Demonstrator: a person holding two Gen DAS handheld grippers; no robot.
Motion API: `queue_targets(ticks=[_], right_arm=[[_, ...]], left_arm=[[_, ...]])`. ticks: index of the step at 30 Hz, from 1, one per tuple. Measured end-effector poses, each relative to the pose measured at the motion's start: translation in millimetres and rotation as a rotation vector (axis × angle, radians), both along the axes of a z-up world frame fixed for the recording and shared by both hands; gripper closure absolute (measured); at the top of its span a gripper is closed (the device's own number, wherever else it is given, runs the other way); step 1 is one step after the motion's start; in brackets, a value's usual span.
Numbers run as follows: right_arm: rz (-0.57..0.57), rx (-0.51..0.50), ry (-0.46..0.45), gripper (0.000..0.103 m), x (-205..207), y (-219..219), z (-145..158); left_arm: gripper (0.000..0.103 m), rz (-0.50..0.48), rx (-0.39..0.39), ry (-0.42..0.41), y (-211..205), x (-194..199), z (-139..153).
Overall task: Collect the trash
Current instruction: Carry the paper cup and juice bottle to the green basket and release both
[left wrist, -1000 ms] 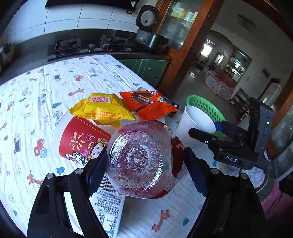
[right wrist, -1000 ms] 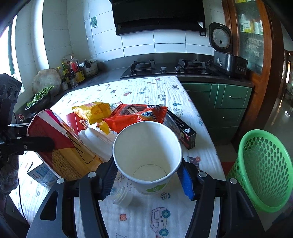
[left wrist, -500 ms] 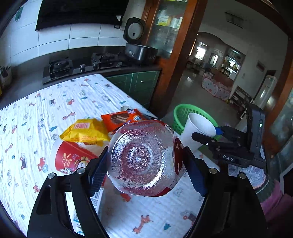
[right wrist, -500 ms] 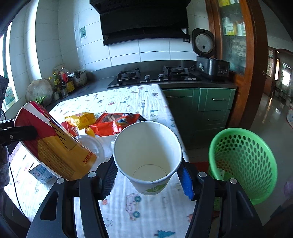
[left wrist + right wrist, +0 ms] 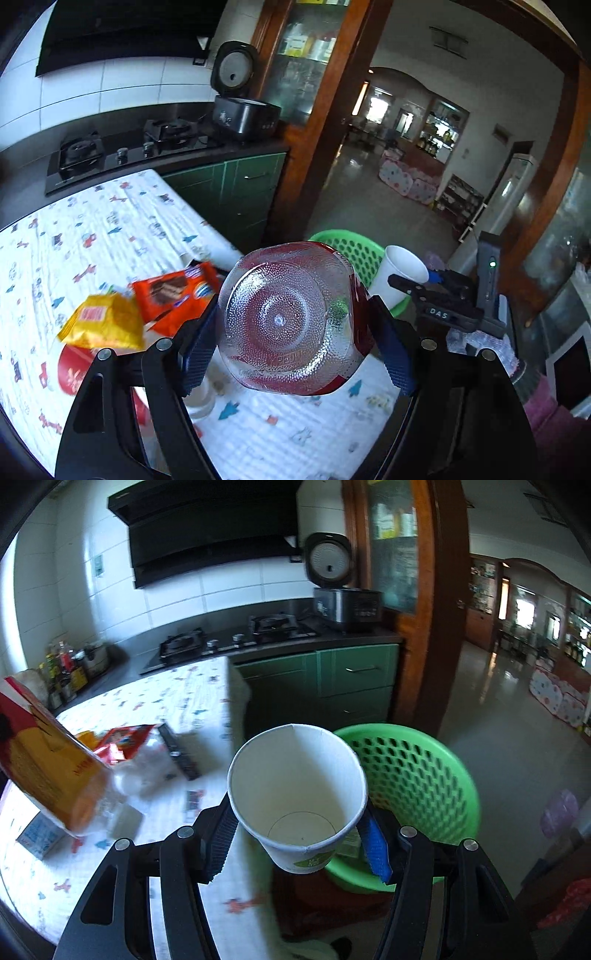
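Left gripper [image 5: 291,354] clamped on a clear bottle [image 5: 291,321] with a red label, base toward the camera, lifted above the patterned tablecloth [image 5: 110,229]. Right gripper [image 5: 299,843] pinching a white paper cup [image 5: 297,794], held just in front of, perhaps over, the green basket [image 5: 436,775]. Snack packets [image 5: 147,302] lying on the table, blurred.

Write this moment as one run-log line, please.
left gripper: grips plastic bottle | right gripper: grips paper cup | green basket: beside table
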State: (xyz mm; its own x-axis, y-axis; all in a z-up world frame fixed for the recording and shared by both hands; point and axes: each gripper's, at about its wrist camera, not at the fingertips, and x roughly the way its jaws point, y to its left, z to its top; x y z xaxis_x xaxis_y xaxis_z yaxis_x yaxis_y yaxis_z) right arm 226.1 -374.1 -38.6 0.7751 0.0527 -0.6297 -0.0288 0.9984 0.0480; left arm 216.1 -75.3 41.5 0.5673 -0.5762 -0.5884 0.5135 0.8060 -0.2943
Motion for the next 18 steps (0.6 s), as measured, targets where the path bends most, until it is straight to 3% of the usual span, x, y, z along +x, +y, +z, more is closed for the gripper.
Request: queue_targets(ticks=[14,18], right_arm=[[-0.150,0.055,0.117,0.043,47,-96,-65],[-0.170,0.069,0.119,0.031,54,-109,-75]], left_arm=[[0.028,-0.084,-0.004,0.024,-93,61,7],[0.028,-0.098,0.009,0.030,-122,78,4]])
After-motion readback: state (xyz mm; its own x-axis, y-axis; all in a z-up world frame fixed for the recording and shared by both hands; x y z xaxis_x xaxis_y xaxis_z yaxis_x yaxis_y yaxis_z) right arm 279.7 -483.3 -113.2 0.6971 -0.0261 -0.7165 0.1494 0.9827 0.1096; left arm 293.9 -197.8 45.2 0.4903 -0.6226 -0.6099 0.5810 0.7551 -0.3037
